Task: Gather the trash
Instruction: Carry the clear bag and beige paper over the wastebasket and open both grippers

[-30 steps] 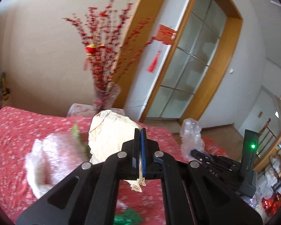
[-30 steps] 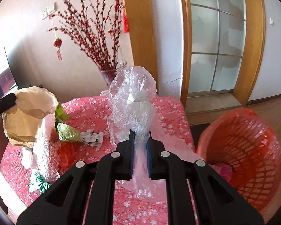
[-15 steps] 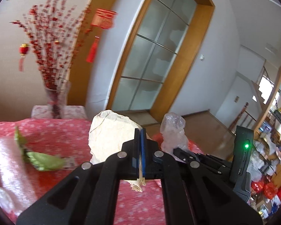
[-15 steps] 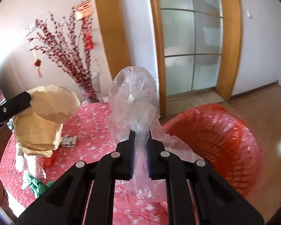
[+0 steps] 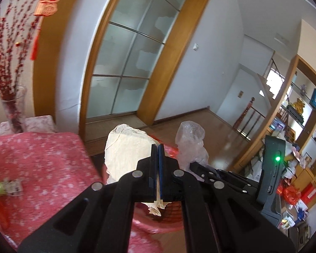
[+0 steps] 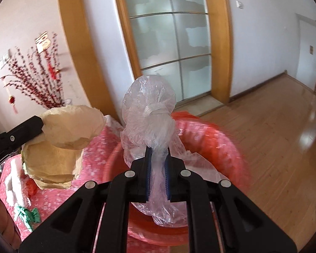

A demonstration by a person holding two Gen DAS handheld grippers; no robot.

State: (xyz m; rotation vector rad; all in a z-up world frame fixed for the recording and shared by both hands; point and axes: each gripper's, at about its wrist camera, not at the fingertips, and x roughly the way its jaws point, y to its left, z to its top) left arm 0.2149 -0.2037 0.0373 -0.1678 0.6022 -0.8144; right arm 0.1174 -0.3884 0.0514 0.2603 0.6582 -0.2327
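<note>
My left gripper point(image 5: 157, 147) is shut on a crumpled cream paper point(image 5: 126, 147), which bulges out past the fingertips. My right gripper point(image 6: 158, 154) is shut on the neck of a knotted clear plastic bag point(image 6: 149, 105). Both loads hang above a red mesh basket point(image 6: 221, 139) that stands beside the table. The right wrist view shows the paper point(image 6: 69, 130) to the left, over the table's edge, with the left gripper point(image 6: 41, 124) on it. In the left wrist view the plastic bag point(image 5: 190, 139) and right gripper point(image 5: 192, 164) sit just to the right.
The table with its red flowered cloth point(image 5: 42, 164) lies to the left, carrying a green wrapper point(image 6: 27, 215), white bubble wrap point(image 6: 10, 185) and a vase of red branches point(image 5: 12, 109). Wooden floor point(image 6: 273, 126) and a glass door lie beyond the basket.
Both grippers have swung to the right, away from the table's middle, carrying the paper and the plastic bag. The red basket now lies under the bag. Neither grip has changed.
</note>
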